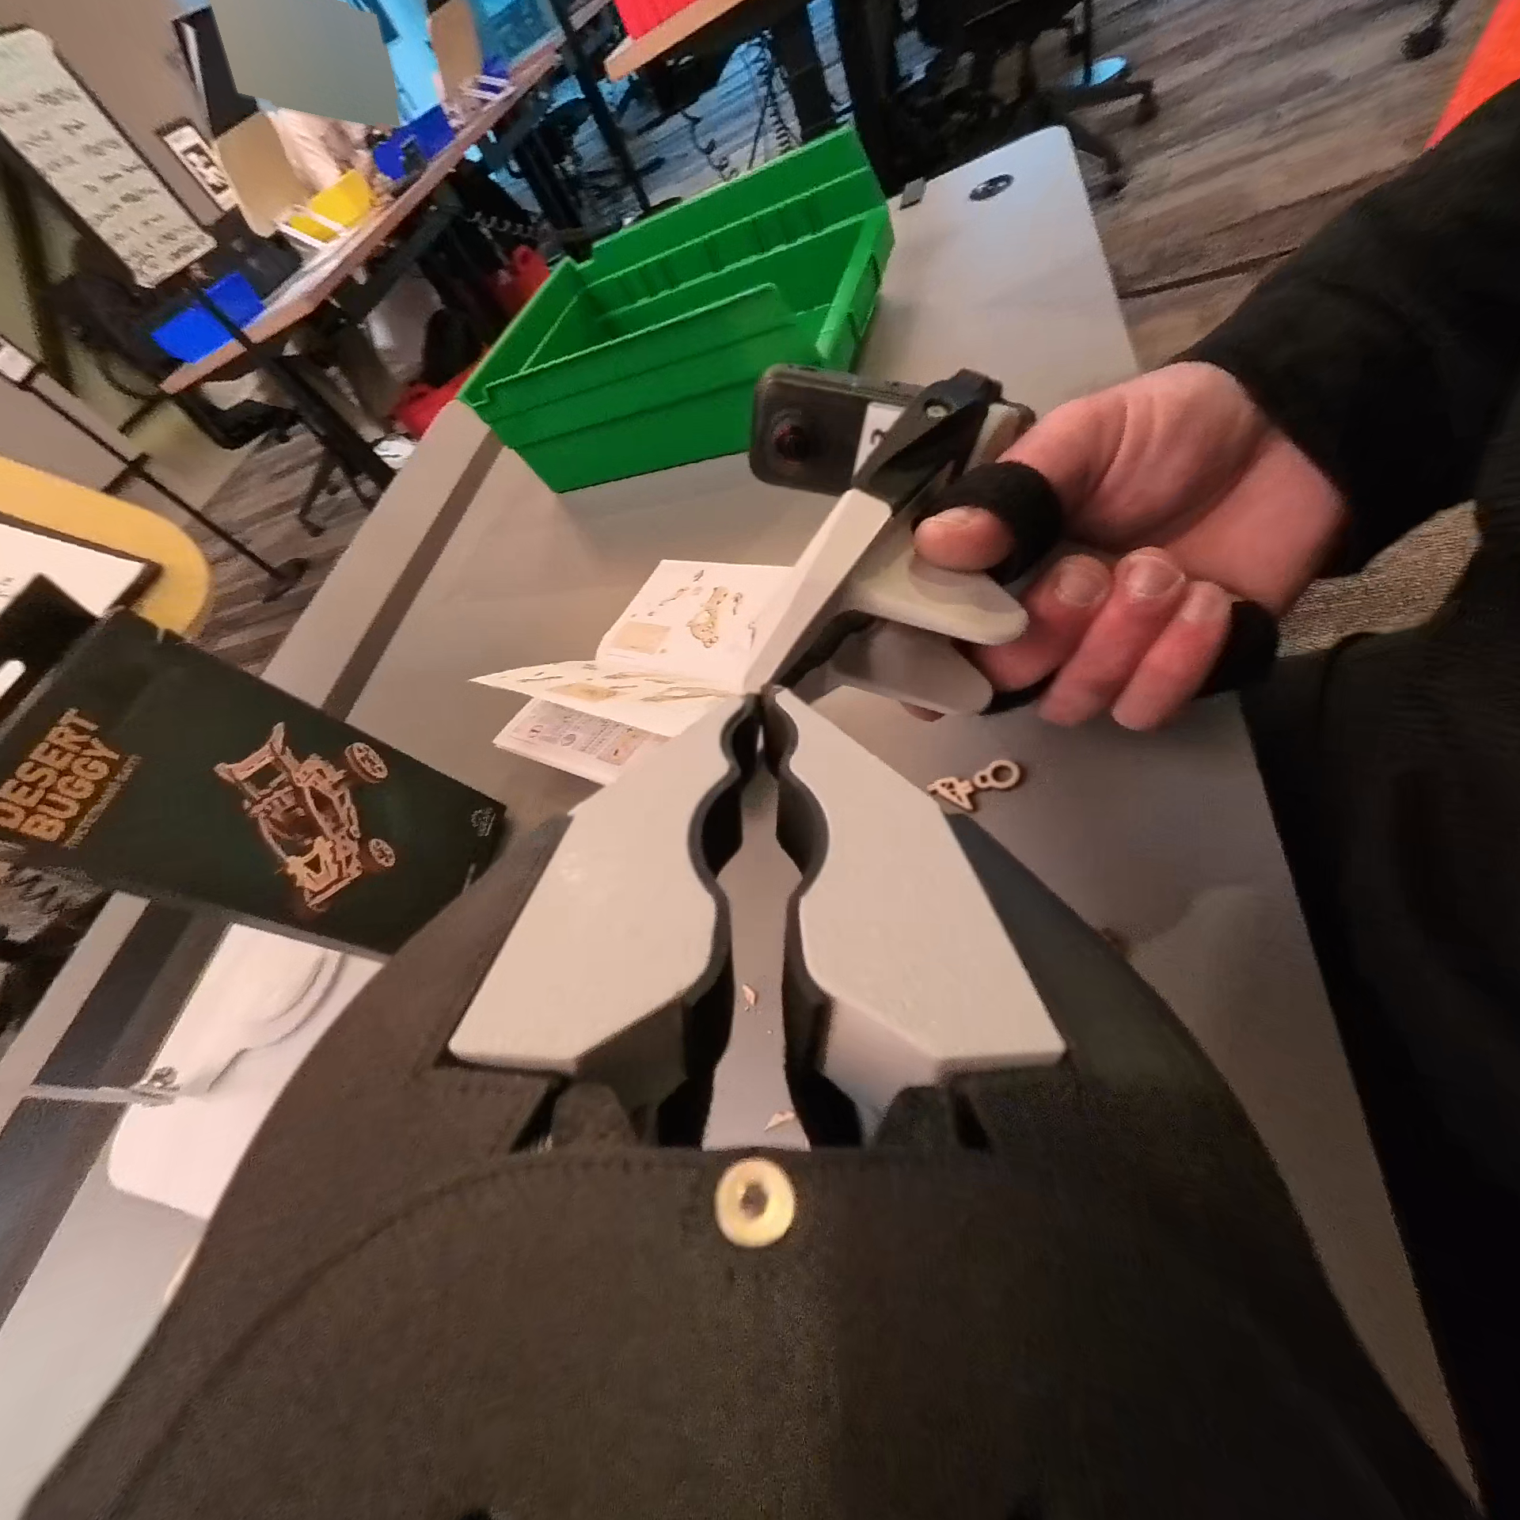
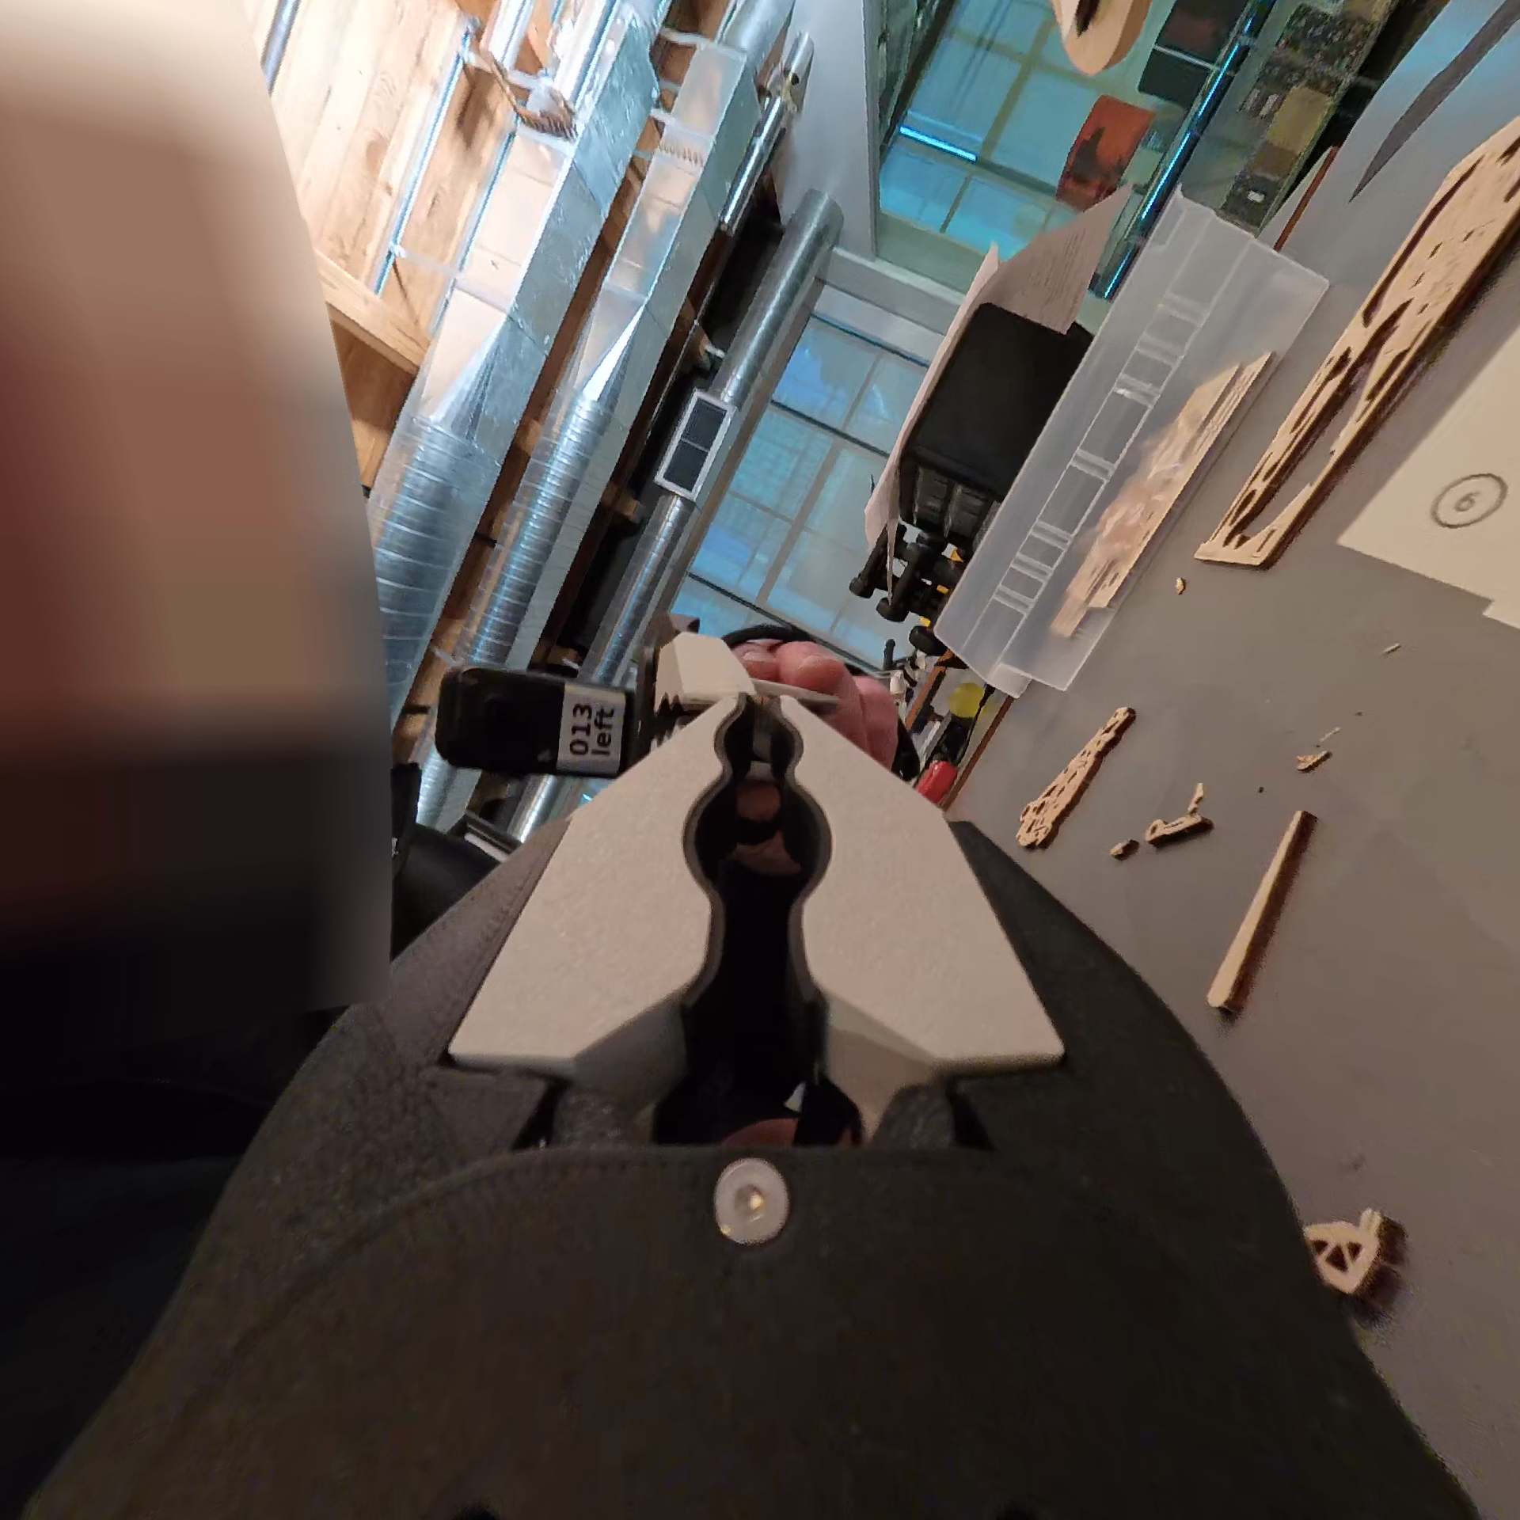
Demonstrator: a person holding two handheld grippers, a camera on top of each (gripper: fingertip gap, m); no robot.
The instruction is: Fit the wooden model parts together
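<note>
In the left wrist view my left gripper (image 1: 761, 701) is shut, and no part shows between its pads. My right gripper (image 1: 773, 684), held by a hand (image 1: 1151, 543), comes in from the right and meets it tip to tip above the grey table (image 1: 1151, 987). In the right wrist view my right gripper (image 2: 758, 703) is shut on a small wooden part (image 2: 761, 700), of which only a brownish sliver shows at the tips. The left gripper's fingers (image 2: 699, 662) press against those tips from the far side. More of the part is hidden.
A green bin (image 1: 699, 329), an open instruction booklet (image 1: 658, 650), a dark kit box (image 1: 247, 806) and two small wooden pieces (image 1: 975, 781) lie on the table. The right wrist view shows a punched wooden sheet (image 2: 1357, 354), a clear plastic bin (image 2: 1135, 461), a wooden stick (image 2: 1258, 913) and loose wooden pieces (image 2: 1069, 781). Less than 4 cm separates the two grippers' tips. From either gripper's tips it is about 12 cm to the wooden stick (image 2: 1258, 913).
</note>
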